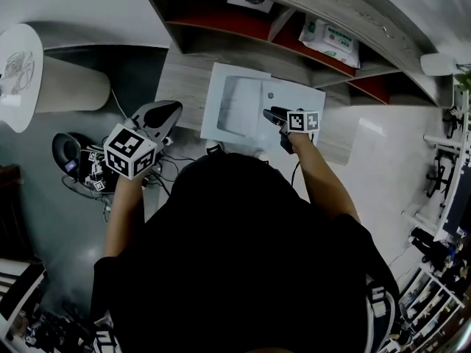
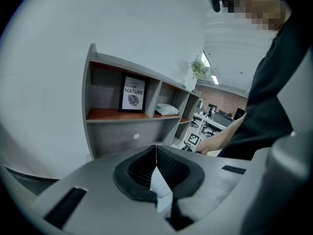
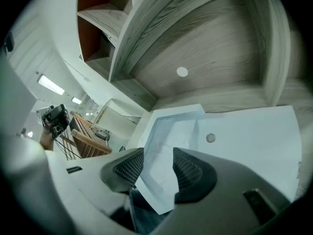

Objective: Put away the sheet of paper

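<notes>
A white sheet of paper (image 3: pixel 168 131) rises out of a pale translucent folder (image 3: pixel 244 141) with a snap button (image 3: pixel 211 137); the folder lies on the wooden desk (image 1: pixel 184 87). My right gripper (image 3: pixel 159 153) is over the folder's near edge. Its jaws stand apart and the sheet's near corner runs up between them, with a gap still between the pads. In the head view the right gripper (image 1: pixel 271 115) rests at the sheet (image 1: pixel 239 107) inside the folder (image 1: pixel 298 101). My left gripper (image 1: pixel 168 112) hangs off the desk's left end, tips together (image 2: pixel 156 148). A white patch shows behind the tips.
A grey shelf unit with red-floored cubbies stands behind the desk and holds a pack of wipes (image 1: pixel 331 41) and a framed picture (image 2: pixel 133 94). A round white table (image 1: pixel 18 72) and a tangle of cables (image 1: pixel 88 171) are on the left.
</notes>
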`<state>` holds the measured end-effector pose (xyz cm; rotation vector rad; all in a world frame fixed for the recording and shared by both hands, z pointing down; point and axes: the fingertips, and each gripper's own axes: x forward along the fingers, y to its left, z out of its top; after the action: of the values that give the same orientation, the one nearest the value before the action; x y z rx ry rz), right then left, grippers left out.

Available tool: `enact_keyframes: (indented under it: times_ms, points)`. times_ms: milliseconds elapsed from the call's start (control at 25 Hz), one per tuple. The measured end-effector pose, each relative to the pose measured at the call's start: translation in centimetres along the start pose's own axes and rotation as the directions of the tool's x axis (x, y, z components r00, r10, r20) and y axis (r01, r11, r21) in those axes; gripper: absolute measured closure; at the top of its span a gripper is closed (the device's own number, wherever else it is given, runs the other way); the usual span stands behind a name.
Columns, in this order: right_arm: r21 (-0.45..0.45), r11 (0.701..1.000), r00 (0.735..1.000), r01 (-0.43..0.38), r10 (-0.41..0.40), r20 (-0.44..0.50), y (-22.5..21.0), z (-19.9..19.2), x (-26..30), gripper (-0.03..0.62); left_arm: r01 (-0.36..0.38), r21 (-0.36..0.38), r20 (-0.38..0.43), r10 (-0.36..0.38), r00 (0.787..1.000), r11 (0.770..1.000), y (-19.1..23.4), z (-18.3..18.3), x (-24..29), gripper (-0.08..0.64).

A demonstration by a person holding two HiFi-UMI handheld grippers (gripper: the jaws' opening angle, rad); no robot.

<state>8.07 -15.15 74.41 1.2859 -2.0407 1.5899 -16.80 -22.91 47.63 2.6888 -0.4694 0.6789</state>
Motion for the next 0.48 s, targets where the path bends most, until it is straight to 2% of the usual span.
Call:
enact_keyframes:
  times_ms: [320, 480]
  points:
    - [-0.046, 0.997, 0.995, 0.056, -0.052, 0.086, -0.2, 0.5, -3.0, 0.494, 0.036, 0.018, -0.004, -0.035, 0.999, 0.999, -0.6, 0.4, 1.0, 0.54]
    - [-0.094, 0.993, 0.99, 0.069, -0.056, 0.128, 0.7, 1.1, -4.0, 0.517, 0.049, 0.021, -0.005, -0.049, 0.999, 0.999, -0.6, 0.5, 1.4, 0.54]
